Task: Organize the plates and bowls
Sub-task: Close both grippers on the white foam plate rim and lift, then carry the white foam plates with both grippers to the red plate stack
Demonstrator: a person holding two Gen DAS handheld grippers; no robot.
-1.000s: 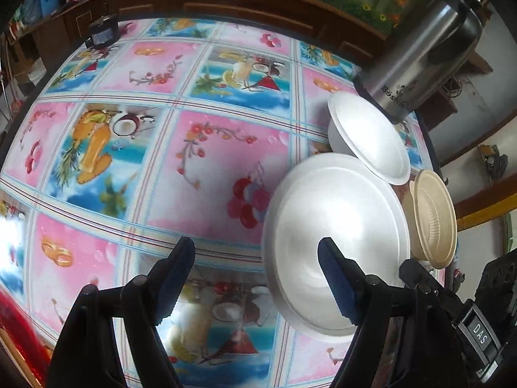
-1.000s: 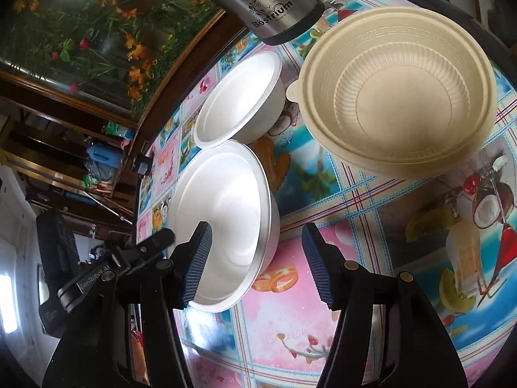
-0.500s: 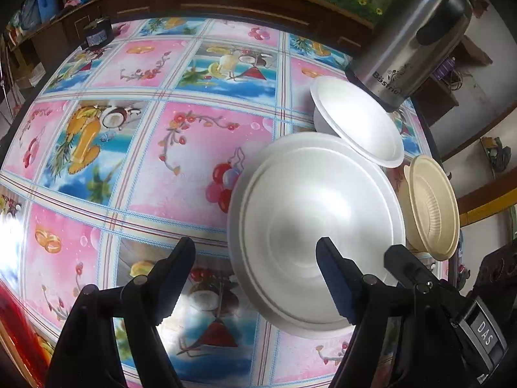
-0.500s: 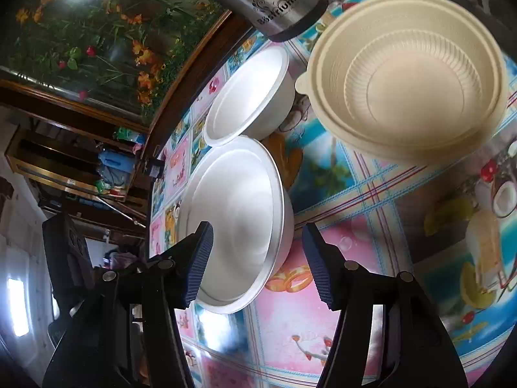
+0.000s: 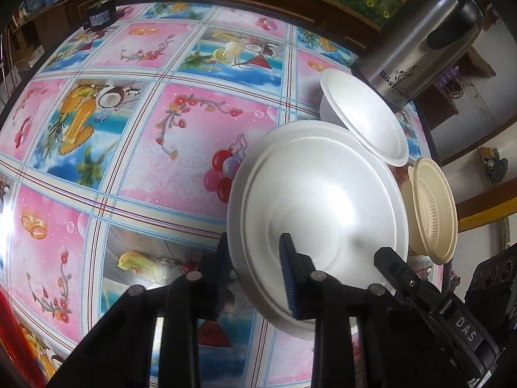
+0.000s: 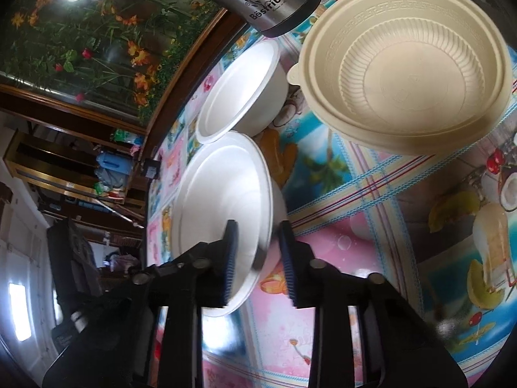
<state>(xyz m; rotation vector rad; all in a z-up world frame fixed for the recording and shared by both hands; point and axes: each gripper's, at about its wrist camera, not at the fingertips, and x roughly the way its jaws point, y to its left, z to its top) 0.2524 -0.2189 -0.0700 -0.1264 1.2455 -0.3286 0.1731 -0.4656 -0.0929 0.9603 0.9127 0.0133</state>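
Both grippers straddled the rim of the large white bowl point(image 5: 320, 194): the left gripper point(image 5: 255, 271) on its near-left edge, the right gripper point(image 6: 257, 255) on the opposite edge, fingers narrowed around the rim; whether they pinched it I cannot tell. Beyond it stood the small white bowl point(image 5: 362, 113), to its right the cream bowl point(image 6: 404, 61). Lifting and nesting probably comes next. Only the left view showed the black box point(image 5: 100, 16), far beyond it.
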